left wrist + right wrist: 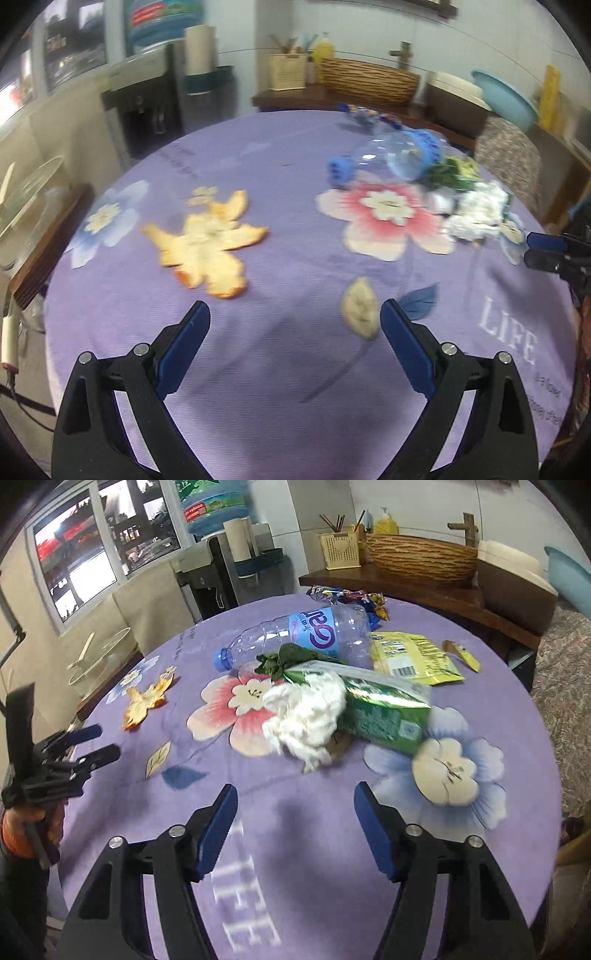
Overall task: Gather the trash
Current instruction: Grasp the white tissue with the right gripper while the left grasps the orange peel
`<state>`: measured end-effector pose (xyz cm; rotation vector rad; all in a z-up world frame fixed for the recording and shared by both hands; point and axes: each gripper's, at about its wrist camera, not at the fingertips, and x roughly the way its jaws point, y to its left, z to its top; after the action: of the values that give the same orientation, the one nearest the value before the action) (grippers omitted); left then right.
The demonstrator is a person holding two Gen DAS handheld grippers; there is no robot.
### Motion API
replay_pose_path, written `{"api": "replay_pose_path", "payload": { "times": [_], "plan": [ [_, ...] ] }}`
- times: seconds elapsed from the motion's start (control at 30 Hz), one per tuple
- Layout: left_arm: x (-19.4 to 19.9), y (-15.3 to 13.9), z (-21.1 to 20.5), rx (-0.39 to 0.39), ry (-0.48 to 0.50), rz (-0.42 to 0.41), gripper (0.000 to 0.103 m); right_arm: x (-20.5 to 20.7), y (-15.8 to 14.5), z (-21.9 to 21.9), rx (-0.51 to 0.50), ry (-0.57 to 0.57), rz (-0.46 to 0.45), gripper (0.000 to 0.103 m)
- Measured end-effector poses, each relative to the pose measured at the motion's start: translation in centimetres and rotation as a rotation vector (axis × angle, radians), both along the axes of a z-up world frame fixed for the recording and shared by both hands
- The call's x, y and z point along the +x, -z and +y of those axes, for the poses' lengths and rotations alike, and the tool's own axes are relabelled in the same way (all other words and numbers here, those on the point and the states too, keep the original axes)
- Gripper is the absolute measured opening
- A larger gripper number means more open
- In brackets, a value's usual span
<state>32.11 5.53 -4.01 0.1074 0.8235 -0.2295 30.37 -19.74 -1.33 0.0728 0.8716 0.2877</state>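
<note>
Left tool [295, 314] wide open, empty, above desk [258, 387]; orange peel [208, 240] just ahead-left. Right tool [293, 799] wide open, empty; crumpled tissue [306, 716] just ahead, touching green wrapper [380, 712], bottle [303, 635] beyond. You straddle tissue alone, lower to cloth, then close; avoid snagging wrapper.

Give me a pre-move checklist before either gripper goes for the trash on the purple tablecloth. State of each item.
1. Left gripper open and empty: ok.
2. Right gripper open and empty: ok.
3. Orange peel lies flat ahead of the left gripper, nothing on it: ok.
4. White tissue wad ahead of the right gripper, free to lift alone: not ok, it touches the green packet.
5. Plastic bottle capped, on its side: ok.
6. Trash bin in view: not ok.
</note>
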Motion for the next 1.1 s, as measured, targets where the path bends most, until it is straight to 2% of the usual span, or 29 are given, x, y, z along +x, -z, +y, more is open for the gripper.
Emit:
{"api": "replay_pose_path", "payload": {
  "times": [0.17, 0.33, 0.43, 0.57, 0.73, 0.8, 0.87, 0.9, 1.0, 1.03, 1.07, 1.1],
  "plan": [
    [0.9, 0.5, 3.7, 0.027, -0.076, -0.008, 0.092, 3.2, 1.2, 0.2, 0.043, 0.074, 0.037, 0.055],
    [2.4, 0.5, 5.6, -0.001, -0.109, 0.008, 0.092, 4.3, 2.6, -0.2, 0.146, 0.103, 0.084, 0.029],
    [3.9, 0.5, 6.1, -0.003, -0.130, 0.013, 0.092, 4.3, 2.5, 0.3, 0.145, 0.089, 0.077, 0.021],
    [6.1, 0.7, 7.3, -0.026, -0.170, 0.033, 0.092, 3.7, 2.1, 0.7, 0.135, 0.060, 0.067, 0.017],
    [9.3, 1.5, 9.2, -0.105, -0.232, 0.068, 0.091, 2.0, 1.1, 0.9, 0.133, 0.028, 0.040, 0.017],
    [10.5, 2.0, 9.5, -0.121, -0.239, 0.091, 0.081, 1.2, 0.6, 1.1, 0.129, 0.010, 0.027, 0.017],
    [11.3, 2.3, 9.8, -0.171, -0.241, 0.107, 0.071, 0.3, 0.1, 1.2, 0.128, -0.009, 0.015, 0.017],
    [11.6, 2.3, 9.8, -0.167, -0.248, 0.100, 0.067, -0.1, 0.0, 1.2, 0.127, -0.015, 0.010, 0.017],
    [12.2, 2.4, 9.1, -0.126, -0.246, 0.096, 0.040, -1.2, -0.5, 1.1, 0.127, -0.030, -0.008, 0.017],
    [12.2, 2.4, 8.9, -0.125, -0.243, 0.098, 0.023, -1.6, -0.7, 1.0, 0.124, -0.034, -0.017, 0.017],
    [12.2, 2.4, 8.7, -0.121, -0.242, 0.103, 0.014, -2.0, -0.8, 0.9, 0.123, -0.039, -0.026, 0.017],
    [12.2, 2.4, 8.4, -0.122, -0.236, 0.105, 0.011, -2.3, -0.9, 0.8, 0.122, -0.042, -0.033, 0.017]
  ]
}}
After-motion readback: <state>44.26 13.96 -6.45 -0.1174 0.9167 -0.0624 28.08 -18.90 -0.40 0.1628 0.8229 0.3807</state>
